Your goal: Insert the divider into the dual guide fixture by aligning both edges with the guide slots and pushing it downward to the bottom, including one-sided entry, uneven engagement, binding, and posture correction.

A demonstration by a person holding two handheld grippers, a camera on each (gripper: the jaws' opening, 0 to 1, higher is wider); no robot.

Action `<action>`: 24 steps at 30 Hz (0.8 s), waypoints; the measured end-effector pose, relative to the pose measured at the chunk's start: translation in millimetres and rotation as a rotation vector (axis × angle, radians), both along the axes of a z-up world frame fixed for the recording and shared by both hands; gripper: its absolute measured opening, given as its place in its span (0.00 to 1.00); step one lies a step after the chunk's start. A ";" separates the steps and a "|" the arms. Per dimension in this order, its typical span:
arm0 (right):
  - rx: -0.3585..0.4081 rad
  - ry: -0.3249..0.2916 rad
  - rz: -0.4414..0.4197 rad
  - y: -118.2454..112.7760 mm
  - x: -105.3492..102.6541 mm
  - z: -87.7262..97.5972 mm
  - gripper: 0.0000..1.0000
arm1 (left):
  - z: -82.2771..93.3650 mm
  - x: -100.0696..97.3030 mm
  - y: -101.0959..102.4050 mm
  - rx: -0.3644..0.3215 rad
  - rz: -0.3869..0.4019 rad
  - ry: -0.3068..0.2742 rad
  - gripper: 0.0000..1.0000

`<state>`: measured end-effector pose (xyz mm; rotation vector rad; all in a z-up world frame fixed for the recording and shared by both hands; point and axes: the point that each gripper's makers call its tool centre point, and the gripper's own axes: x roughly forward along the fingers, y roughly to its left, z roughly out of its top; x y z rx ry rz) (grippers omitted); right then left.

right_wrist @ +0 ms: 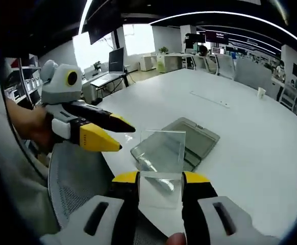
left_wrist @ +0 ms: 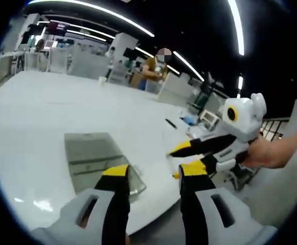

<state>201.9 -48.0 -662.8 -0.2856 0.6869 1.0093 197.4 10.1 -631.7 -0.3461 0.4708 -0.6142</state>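
- My right gripper (right_wrist: 160, 179) has its jaws clamped on the divider (right_wrist: 162, 161), a clear square sheet standing upright between the yellow tips
- The divider rises above the jaws, and through it I see the dual guide fixture (right_wrist: 189, 140), a shallow grey tray lying flat on the tabletop (right_wrist: 240, 117) near its rounded edge; the divider is off the fixture, held in the air in front of it
- My left gripper (left_wrist: 151, 173) has its jaws apart with nothing between them, hanging over the tabletop's edge
- In the left gripper view the fixture (left_wrist: 92, 155) lies just beyond the jaw tips, on the white tabletop (left_wrist: 62, 107)
- The right gripper comes in from the right of that view, a hand (left_wrist: 271, 150) on it; I cannot make out the clear sheet there
- In the right gripper view the left gripper (right_wrist: 115, 135) points in from the left, jaws apart, held beside the divider and not touching it
- A mesh chair (right_wrist: 82, 178) sits below the tabletop edge
- A person (left_wrist: 154, 69) stands far off among the desks
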 end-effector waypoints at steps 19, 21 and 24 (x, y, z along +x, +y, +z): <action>0.055 0.002 0.034 17.5 -9.5 4.1 0.28 | 5.7 -0.9 -5.8 -0.035 0.023 0.025 0.21; 0.058 0.001 0.035 18.8 -9.6 4.5 0.28 | 4.1 -1.3 -4.6 -0.031 0.027 0.032 0.19; 0.062 0.002 0.035 20.6 -9.7 4.6 0.28 | 3.3 -2.0 -3.1 -0.033 0.034 0.041 0.17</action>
